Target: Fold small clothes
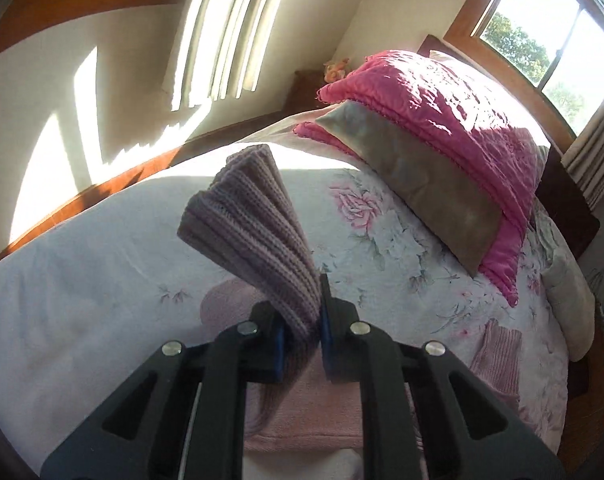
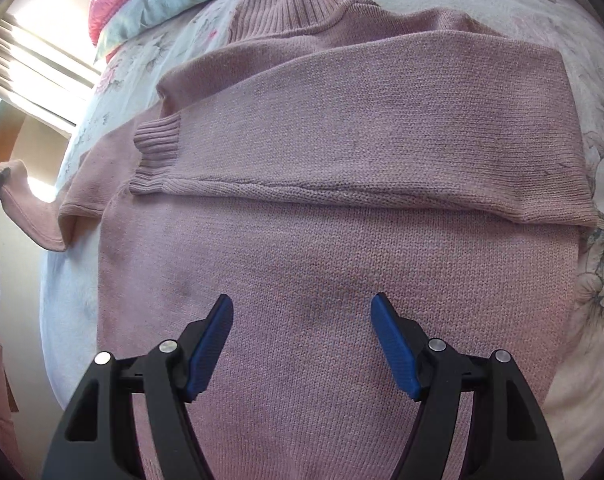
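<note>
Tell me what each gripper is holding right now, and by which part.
The left gripper is clamped on the ribbed cuff of the pink knitted sweater, lifting that sleeve. The right gripper is open above the sweater's body, holding nothing.

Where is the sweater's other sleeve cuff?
In the left wrist view, the ribbed cuff is pinched in the left gripper, lifted above the bed. The right wrist view shows it at the far left edge, beside the sweater.

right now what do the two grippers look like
Both match: the left gripper and right gripper have matte black plastic bodies with triangular cut-outs in the arms, round silver pivot pins at the joints, and two fingers faced with textured blue pads. No cables, markings or sleeves show in either view.
</note>
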Demonstrator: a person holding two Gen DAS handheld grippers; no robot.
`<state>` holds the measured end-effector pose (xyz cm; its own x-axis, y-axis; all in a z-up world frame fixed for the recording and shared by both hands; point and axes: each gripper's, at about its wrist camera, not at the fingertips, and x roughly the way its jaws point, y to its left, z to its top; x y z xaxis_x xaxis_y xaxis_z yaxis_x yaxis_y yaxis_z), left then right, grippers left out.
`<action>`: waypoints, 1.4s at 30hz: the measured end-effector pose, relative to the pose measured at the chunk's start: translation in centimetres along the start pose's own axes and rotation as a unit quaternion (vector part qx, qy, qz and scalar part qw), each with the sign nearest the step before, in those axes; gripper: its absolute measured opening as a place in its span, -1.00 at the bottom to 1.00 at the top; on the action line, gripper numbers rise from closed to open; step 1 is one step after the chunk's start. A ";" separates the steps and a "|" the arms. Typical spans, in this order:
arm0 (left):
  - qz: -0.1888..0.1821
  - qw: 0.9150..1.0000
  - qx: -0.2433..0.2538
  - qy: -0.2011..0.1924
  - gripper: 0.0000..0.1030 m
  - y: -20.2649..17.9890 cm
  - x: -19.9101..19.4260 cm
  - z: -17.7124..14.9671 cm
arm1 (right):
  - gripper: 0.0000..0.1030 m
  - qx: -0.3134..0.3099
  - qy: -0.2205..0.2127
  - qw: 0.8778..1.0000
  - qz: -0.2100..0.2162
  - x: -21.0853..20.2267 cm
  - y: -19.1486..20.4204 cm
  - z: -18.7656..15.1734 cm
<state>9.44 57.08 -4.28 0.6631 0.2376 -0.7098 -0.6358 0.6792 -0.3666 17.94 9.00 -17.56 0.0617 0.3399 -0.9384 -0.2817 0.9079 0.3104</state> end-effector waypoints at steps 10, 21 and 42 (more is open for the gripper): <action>-0.065 0.991 0.096 0.065 -0.78 -14.1 4.2 -7.9 | 0.40 0.027 -0.013 1.000 0.003 -1.7 -4.2 -1.0; -0.088 0.973 0.125 0.173 -0.72 -19.1 10.5 -16.9 | 0.40 0.043 -0.015 0.999 0.007 -2.2 -6.9 -1.7; -0.065 0.961 0.145 0.228 -0.26 -7.0 9.3 -15.2 | 0.41 -0.010 -0.030 0.998 0.060 -2.1 0.1 4.4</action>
<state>14.08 43.98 -17.49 0.4455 -0.1467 -0.8832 -0.3791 0.8627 -0.3346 21.98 9.43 -14.94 0.0841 0.4604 -0.8837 -0.3088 0.8552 0.4162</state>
